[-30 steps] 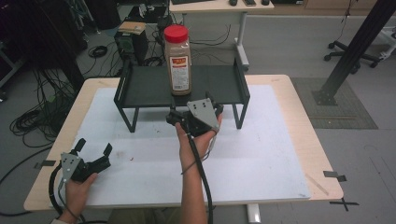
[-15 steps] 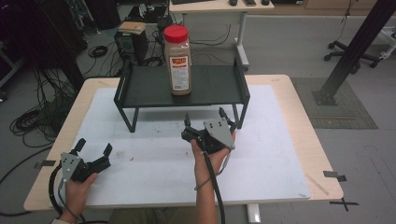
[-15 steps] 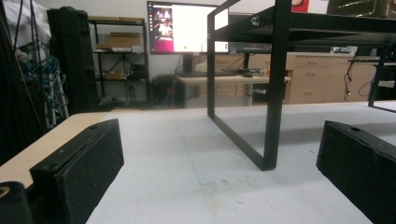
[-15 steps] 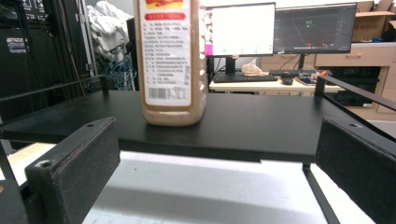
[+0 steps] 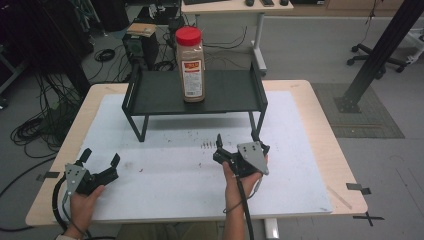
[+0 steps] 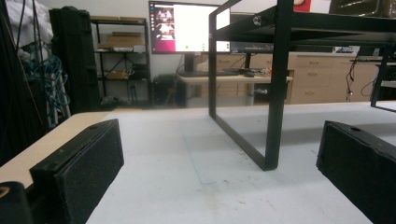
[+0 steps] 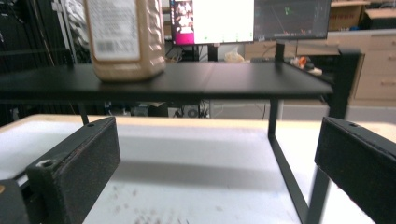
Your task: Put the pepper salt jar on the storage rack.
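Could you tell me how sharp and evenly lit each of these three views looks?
High view: even light, soft shadow under the black shelf. Left gripper view: near jaws soft, monitor glares. Right gripper view: spice jar and shelf slightly blurred, bright screens behind.

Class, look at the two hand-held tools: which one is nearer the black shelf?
The right tool: it sits just before the black shelf, by its right front leg. The left tool rests near the table's front-left corner, farther away.
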The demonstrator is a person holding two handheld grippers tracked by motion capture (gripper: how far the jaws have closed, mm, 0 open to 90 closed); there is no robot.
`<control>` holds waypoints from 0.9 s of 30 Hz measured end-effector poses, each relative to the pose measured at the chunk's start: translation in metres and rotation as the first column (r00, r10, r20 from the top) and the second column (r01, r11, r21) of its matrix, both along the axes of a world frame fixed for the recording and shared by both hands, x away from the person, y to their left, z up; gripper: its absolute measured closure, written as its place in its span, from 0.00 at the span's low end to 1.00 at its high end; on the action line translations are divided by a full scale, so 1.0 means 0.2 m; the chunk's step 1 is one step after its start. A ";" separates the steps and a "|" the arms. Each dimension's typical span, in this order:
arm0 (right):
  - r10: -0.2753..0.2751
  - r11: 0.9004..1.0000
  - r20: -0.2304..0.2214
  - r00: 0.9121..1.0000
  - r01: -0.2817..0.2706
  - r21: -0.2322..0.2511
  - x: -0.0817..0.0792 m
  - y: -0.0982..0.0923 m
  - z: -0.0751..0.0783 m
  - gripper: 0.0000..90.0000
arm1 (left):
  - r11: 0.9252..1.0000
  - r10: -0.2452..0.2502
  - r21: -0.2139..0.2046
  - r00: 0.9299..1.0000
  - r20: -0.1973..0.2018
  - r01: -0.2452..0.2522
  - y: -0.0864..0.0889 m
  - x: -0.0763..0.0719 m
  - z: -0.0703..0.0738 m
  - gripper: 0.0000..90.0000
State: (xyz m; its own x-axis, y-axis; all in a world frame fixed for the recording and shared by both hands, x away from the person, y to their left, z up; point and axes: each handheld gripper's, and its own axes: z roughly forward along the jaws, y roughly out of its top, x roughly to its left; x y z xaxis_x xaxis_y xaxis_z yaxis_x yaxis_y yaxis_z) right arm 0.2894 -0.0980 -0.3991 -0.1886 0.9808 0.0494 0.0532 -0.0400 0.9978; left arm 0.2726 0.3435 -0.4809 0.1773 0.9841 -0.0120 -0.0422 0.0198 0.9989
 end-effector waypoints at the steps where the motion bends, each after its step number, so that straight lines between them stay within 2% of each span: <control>1: -0.002 1.000 -0.005 1.000 0.002 0.000 0.00 -0.01 -0.02 0.00 | 1.000 0.001 0.000 1.000 0.000 -0.001 0.00 0.00 0.00 0.01; 5: -0.014 1.000 -0.025 1.000 0.014 0.008 -0.01 -0.07 -0.09 0.00 | 1.000 0.003 0.001 1.000 0.000 -0.003 0.00 0.00 0.00 0.01; 11: -0.036 0.999 -0.031 0.999 0.036 -0.006 -0.02 -0.13 -0.16 0.01 | 1.000 0.004 0.001 1.000 0.000 -0.004 0.00 0.00 0.00 0.01; 18: -0.079 0.997 -0.062 0.995 0.079 0.009 -0.02 -0.22 -0.28 0.01 | 1.000 0.006 0.001 1.000 0.001 -0.006 0.00 0.00 0.00 0.01; 27: -0.106 0.994 -0.061 0.992 0.108 0.022 -0.03 -0.27 -0.35 0.01 | 1.000 0.007 0.001 1.000 -0.002 -0.007 0.00 0.00 0.00 0.01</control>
State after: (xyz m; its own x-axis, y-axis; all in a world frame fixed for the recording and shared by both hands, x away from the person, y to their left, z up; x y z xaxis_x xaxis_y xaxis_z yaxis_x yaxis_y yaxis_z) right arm 0.2827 -0.1519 -0.4687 -0.0787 0.9935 0.0820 0.1068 -0.0734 0.9916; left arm 0.2727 0.3433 -0.4808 0.1700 0.9854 -0.0110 -0.0405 0.0181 0.9990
